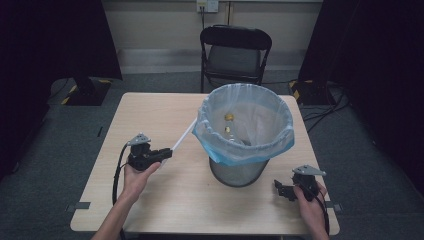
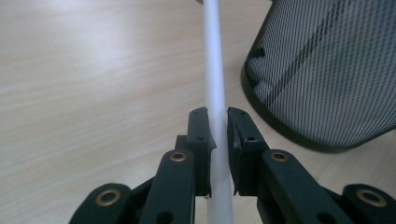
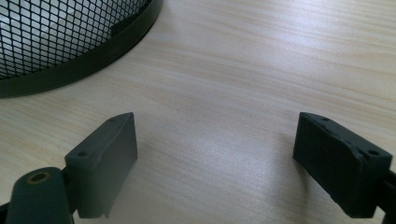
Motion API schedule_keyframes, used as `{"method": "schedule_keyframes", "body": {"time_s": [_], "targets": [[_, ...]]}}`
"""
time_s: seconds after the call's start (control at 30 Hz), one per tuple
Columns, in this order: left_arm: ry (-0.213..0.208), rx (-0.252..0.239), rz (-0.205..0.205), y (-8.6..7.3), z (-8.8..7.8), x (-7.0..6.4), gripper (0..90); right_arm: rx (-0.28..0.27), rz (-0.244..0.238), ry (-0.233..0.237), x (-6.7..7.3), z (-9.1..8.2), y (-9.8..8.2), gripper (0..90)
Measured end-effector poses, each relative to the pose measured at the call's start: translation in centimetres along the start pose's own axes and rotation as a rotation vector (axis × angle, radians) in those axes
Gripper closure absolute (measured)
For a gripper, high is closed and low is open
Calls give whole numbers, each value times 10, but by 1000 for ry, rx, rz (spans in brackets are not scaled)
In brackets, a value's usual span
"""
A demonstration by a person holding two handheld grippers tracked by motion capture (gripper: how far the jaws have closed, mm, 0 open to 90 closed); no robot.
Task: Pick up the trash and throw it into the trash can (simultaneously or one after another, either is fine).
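A white straw (image 1: 183,135) runs from my left gripper (image 1: 164,153) up toward the rim of the mesh waste bin (image 1: 239,172), which is lined with a blue-white bag (image 1: 250,145). In the left gripper view the straw (image 2: 216,70) passes between the two black pads (image 2: 200,135), which press on it from both sides; my left gripper (image 2: 218,135) is shut on it above the table. The bin's mesh wall (image 2: 327,70) stands close on the right. My right gripper (image 1: 281,190) rests by the table's front right, and its jaws (image 3: 217,154) stand wide open over bare wood.
Small items, one yellowish (image 1: 229,117), lie inside the bag. The wooden table (image 1: 160,200) has free room left and front of the bin. The bin's base (image 3: 84,56) sits just beyond the right gripper. A black folding chair (image 1: 235,55) stands behind the table.
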State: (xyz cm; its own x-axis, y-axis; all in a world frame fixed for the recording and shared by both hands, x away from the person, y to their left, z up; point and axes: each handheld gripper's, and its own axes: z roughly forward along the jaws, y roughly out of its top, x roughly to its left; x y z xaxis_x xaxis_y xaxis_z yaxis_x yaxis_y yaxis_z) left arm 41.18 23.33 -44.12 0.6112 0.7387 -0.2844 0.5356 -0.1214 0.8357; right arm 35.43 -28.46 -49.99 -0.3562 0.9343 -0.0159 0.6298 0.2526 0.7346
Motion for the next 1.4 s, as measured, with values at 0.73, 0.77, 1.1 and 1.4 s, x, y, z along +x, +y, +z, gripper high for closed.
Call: {"method": "schedule_keyframes", "body": {"time_s": [0.73, 0.77, 1.1, 1.4], "targets": [[-34, -147, 27, 16, -40, -1, 803, 0, 1, 1, 0, 0, 0, 126], [-37, -159, 26, 17, -41, -1, 803, 0, 1, 1, 0, 0, 0, 127], [-78, -252, 63, 46, -59, -16, 803, 0, 1, 1, 0, 0, 0, 127], [-117, -281, 84, 63, -58, -27, 803, 0, 1, 1, 0, 0, 0, 126]]}}
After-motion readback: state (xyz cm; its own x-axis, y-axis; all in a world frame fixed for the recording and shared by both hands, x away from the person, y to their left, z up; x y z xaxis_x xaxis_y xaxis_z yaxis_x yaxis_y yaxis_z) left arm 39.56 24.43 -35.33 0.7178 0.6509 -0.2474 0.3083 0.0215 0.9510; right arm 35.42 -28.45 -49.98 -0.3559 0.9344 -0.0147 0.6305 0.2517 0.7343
